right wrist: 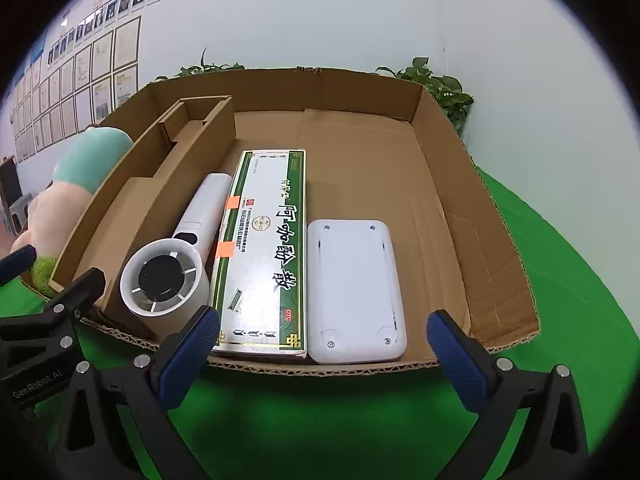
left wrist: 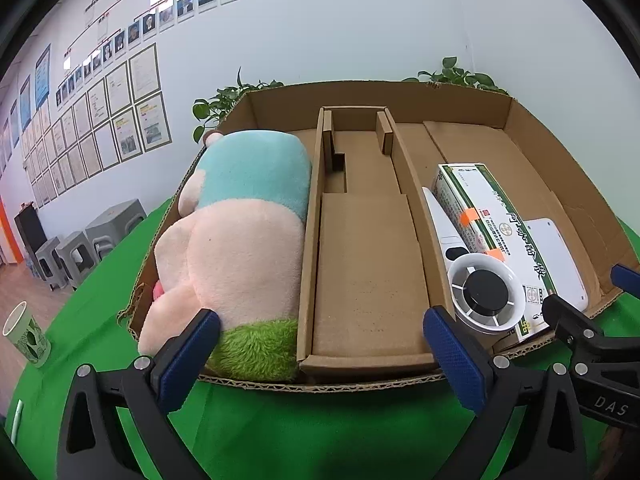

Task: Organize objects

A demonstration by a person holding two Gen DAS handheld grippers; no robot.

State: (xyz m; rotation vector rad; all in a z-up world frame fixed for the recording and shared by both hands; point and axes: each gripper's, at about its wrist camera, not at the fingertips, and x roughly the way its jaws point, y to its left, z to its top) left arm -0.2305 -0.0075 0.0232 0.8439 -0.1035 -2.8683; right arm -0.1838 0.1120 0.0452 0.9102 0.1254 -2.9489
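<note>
A cardboard tray with dividers sits on a green cloth. Its left compartment holds a pink, blue and green plush toy. The middle compartment holds nothing. The right compartment holds a white handheld fan, a green-and-white medicine box and a flat white device, side by side. My left gripper is open at the tray's front edge, before the middle compartment. My right gripper is open at the front edge, before the box and white device.
A paper cup stands on the cloth at far left. Potted plants stand behind the tray against the wall. Grey stools stand on the floor at left. Green cloth lies to the tray's right.
</note>
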